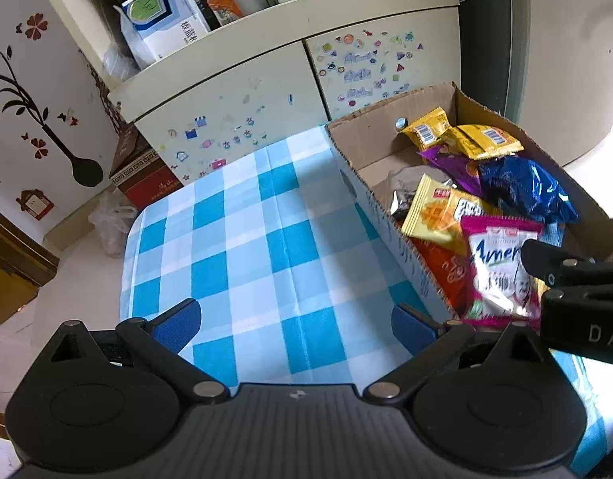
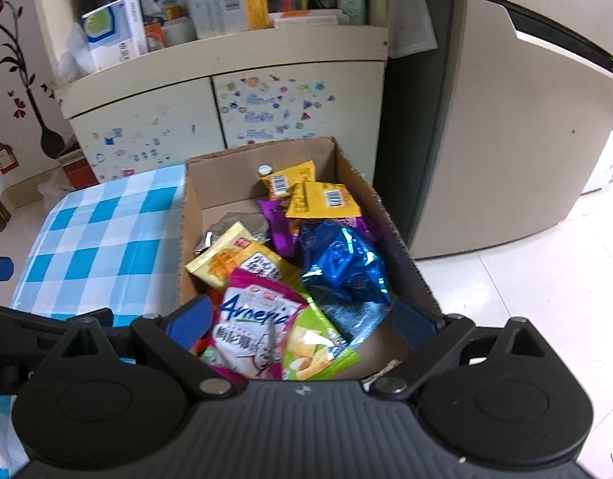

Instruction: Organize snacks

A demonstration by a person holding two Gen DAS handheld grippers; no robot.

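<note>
Left gripper (image 1: 296, 325) jaws apart over blue-white checkered tablecloth (image 1: 242, 247); right gripper (image 2: 302, 321) jaws apart above brown cardboard box (image 2: 222, 167) of snack packets, pink-white packet (image 2: 254, 331) nearest.

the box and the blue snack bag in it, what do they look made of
The box looks like plain brown corrugated cardboard, matte: its cut top edges show a wavy, fluted profile. The blue snack bag looks like glossy metallised plastic film: crinkled, with sharp bright glints. Whether it is real foil, the view cannot settle.
</note>
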